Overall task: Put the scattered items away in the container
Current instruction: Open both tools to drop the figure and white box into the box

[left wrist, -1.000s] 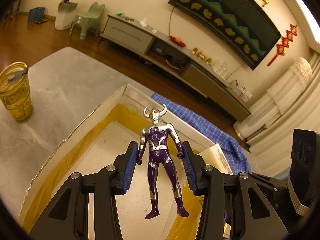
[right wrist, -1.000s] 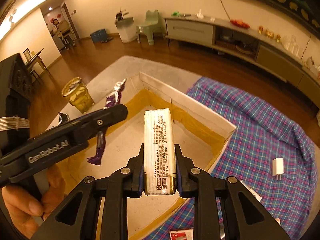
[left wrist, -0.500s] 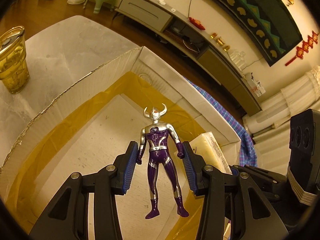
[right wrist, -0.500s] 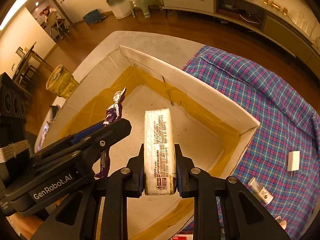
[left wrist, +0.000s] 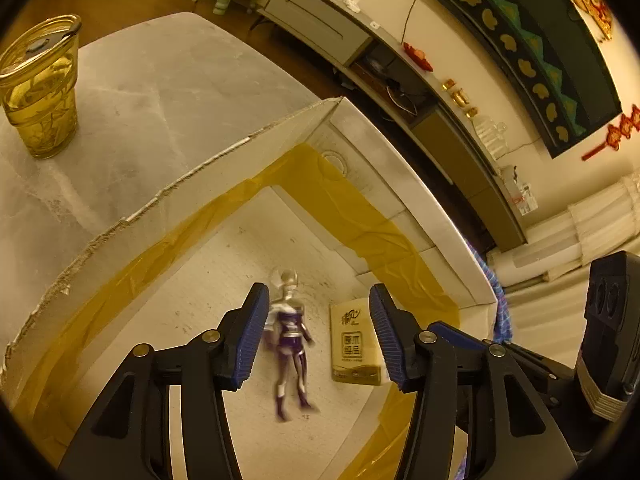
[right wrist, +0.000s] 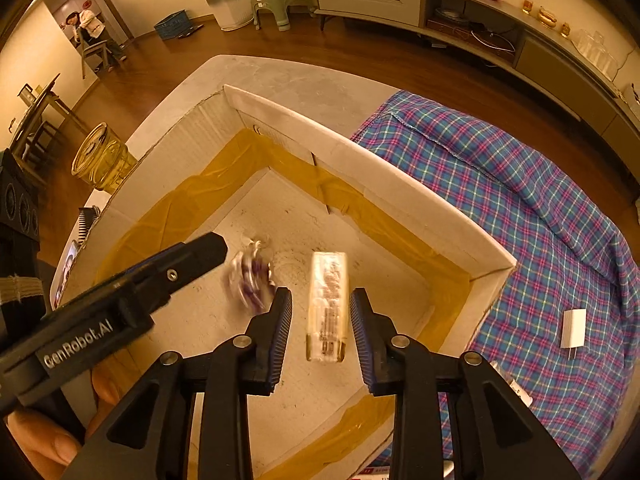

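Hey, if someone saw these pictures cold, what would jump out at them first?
Probably the purple-and-silver toy figure, motion-blurred inside the white cardboard box, below the open left tool. Beside it the yellow tissue pack sits between the spread fingers of the right tool. To the right of the box, a white charger lies on the plaid cloth.
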`<state>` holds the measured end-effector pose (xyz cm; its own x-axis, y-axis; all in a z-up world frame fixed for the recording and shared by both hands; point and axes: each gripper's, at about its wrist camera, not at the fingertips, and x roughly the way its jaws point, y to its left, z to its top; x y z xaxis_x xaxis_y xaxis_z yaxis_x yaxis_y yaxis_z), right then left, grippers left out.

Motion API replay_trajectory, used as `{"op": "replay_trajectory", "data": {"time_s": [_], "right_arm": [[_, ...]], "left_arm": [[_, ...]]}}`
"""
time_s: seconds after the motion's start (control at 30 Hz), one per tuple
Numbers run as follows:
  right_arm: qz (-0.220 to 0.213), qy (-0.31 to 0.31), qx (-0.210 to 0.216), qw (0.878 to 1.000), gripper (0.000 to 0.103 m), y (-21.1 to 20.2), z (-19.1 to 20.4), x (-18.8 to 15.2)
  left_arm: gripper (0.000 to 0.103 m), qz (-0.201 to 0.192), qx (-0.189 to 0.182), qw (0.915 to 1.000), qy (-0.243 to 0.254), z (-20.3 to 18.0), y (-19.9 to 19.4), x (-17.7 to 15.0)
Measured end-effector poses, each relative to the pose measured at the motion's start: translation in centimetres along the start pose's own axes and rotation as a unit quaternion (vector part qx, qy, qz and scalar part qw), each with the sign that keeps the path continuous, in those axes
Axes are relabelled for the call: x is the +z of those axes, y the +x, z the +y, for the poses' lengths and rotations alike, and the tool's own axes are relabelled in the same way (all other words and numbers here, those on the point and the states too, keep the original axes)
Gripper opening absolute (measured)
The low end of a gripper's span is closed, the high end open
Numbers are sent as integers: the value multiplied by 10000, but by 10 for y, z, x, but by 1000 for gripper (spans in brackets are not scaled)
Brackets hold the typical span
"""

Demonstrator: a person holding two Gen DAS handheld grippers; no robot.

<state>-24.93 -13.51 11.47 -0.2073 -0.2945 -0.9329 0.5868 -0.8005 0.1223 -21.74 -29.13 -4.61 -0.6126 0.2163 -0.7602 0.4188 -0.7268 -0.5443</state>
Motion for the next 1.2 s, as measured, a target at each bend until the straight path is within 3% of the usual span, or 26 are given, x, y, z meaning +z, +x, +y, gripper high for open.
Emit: {"op": "replay_trajectory", "data": {"time_s": [0.37, 0.6, 0.9, 1.2], "right_arm": [[37, -136, -41, 9999, 35, -17, 12, -13], [-175, -340, 21, 9993, 39, -42, 19, -35], [-1084, -680, 256, 9914, 44, -95, 26, -94], [-2459, -1003, 431, 9631, 50, -157, 29, -146]], "left_arm": [[57, -152, -241, 9995, 99, 0, -29, -2], [57, -357, -298, 9979, 460, -16, -58, -18], [57, -954, -193, 9865, 1319, -44, -101, -59], [57, -1824, -173, 9683, 1700, -58, -145, -79]]}}
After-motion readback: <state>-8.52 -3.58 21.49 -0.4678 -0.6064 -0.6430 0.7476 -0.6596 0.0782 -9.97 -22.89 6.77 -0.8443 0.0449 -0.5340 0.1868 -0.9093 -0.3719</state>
